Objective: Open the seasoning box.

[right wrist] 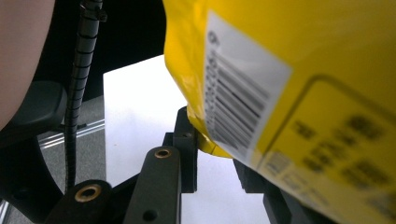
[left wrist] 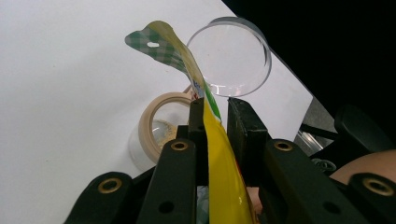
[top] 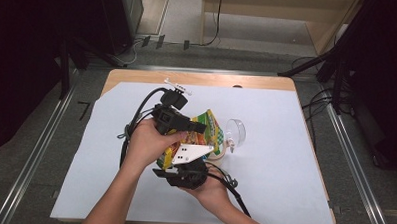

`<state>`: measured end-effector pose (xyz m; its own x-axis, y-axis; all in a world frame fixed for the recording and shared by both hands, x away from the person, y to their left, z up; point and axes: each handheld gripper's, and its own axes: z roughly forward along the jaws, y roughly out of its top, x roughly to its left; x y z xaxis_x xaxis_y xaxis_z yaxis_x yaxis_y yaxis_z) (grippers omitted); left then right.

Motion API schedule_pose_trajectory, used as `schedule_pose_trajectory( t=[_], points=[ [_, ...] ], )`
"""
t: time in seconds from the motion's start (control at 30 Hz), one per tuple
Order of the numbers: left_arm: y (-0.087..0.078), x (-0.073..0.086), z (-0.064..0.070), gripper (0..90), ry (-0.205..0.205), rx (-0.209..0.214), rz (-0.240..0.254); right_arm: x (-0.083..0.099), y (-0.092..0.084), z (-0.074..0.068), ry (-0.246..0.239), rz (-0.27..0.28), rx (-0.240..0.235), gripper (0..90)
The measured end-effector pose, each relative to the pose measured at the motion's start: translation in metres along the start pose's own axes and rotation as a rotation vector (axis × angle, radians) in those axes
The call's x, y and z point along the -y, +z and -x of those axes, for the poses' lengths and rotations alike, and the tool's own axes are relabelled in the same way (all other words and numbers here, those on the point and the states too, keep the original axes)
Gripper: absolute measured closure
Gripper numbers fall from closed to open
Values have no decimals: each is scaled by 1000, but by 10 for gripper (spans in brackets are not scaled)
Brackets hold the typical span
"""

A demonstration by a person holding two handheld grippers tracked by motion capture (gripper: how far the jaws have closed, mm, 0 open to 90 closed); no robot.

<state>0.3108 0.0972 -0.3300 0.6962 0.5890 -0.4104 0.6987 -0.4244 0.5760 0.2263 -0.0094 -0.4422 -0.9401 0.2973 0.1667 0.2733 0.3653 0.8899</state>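
Yellow snack bag [top: 201, 134] is clamped by left gripper [left wrist: 211, 116] and right gripper [right wrist: 212, 144] at frame centre — held taut, likely for tearing. Open jar [left wrist: 161, 128] and lid [left wrist: 231, 56] are kept just behind — presumably for pouring.

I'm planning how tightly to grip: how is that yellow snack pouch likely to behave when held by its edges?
Probably floppy: the yellow pouch has a top flap that curls sideways above the left tongs. Its glossy film may be slippery, so the right tongs pinching a corner could slide. It looks light, since thin edge grips hold it off the table.
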Motion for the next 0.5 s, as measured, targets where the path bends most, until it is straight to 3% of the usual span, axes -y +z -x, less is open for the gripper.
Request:
schedule_pose_trajectory(
  t=[0.5],
  points=[
    [-3,0,-2,795,-10,-2,5,-4,0,-3,26,1,-23,745]
  ],
)
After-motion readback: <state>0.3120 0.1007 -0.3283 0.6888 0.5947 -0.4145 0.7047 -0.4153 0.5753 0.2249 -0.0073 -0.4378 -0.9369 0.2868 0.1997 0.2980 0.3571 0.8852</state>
